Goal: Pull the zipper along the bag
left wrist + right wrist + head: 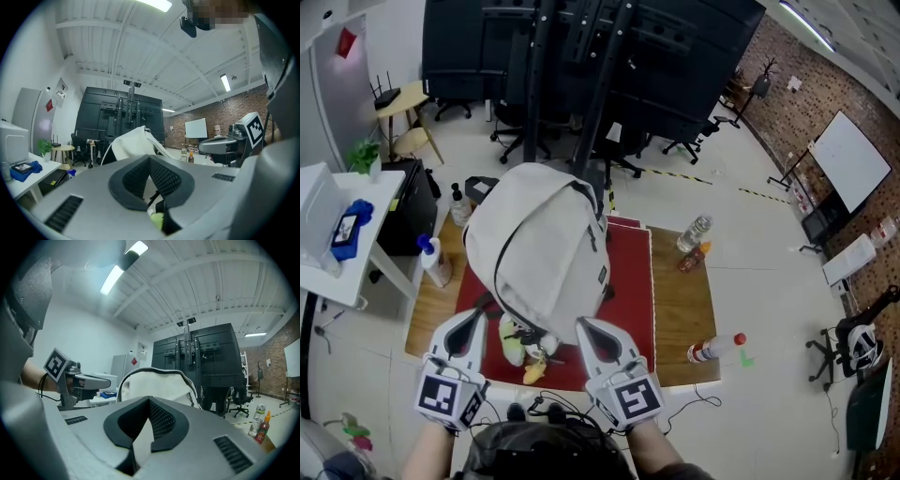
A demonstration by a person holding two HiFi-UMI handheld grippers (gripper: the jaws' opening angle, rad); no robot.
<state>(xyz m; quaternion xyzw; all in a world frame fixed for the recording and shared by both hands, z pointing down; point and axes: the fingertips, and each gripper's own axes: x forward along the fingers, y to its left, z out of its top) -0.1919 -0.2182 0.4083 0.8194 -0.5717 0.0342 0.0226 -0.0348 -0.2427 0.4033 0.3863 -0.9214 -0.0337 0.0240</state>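
Note:
A pale grey backpack (544, 244) stands on a red mat (630, 309), with a dark zipper line (500, 272) curving round its top and left side. My left gripper (478, 317) is at the bag's lower left, where the zipper ends. It is shut (150, 159), and a thin black pull cord (155, 197) runs out from under its pads. My right gripper (583, 323) is at the bag's lower right edge, shut (149, 401) on a fold of pale bag fabric (140, 439). Both grippers point level at the backpack (154, 383).
The mat lies on a wooden table (684, 309). Yellow-green items (520, 349) lie between the grippers. Two bottles (695, 234) stand at the right; another bottle (712, 349) lies near the front right corner. A spray bottle (434, 260) stands at the left, and a black rack (581, 56) is behind.

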